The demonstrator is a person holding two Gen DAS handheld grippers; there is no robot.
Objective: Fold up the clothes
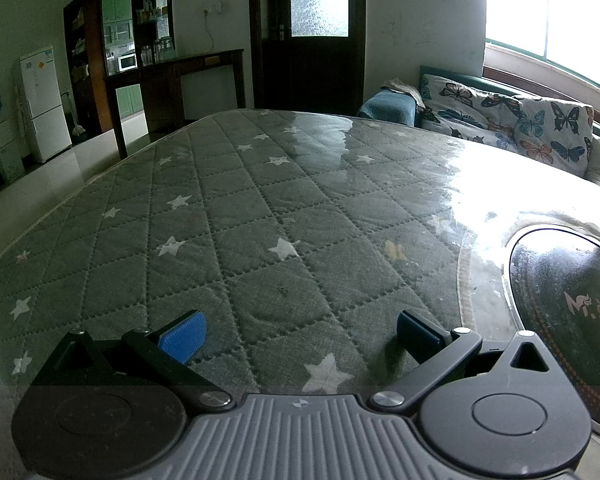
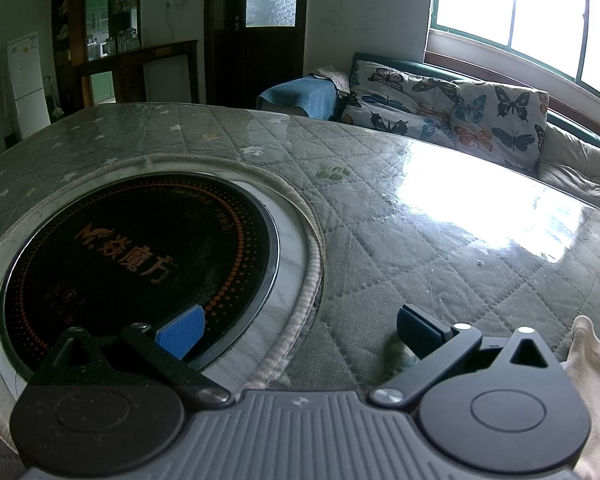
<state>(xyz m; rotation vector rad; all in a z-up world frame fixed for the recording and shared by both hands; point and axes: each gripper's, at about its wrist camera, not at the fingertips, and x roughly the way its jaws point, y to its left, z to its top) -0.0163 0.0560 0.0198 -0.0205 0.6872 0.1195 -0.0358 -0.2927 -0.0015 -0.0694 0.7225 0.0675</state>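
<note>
Both claws agape over quilted cover (image 1: 260,208); cooktop (image 2: 140,248) inset; cloth (image 2: 592,364) beside right claw (image 2: 300,330).

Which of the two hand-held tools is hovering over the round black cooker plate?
The right tool: its left blue pad overlaps the black cooker plate. The left tool hangs over the starred quilted cover.

"M.焱魔方" on black cooktop (image 2: 140,248)

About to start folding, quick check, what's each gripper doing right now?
Left gripper: open, holding nothing, over the quilted cover.
Right gripper: open, holding nothing; pale cloth lies beside it.
</note>
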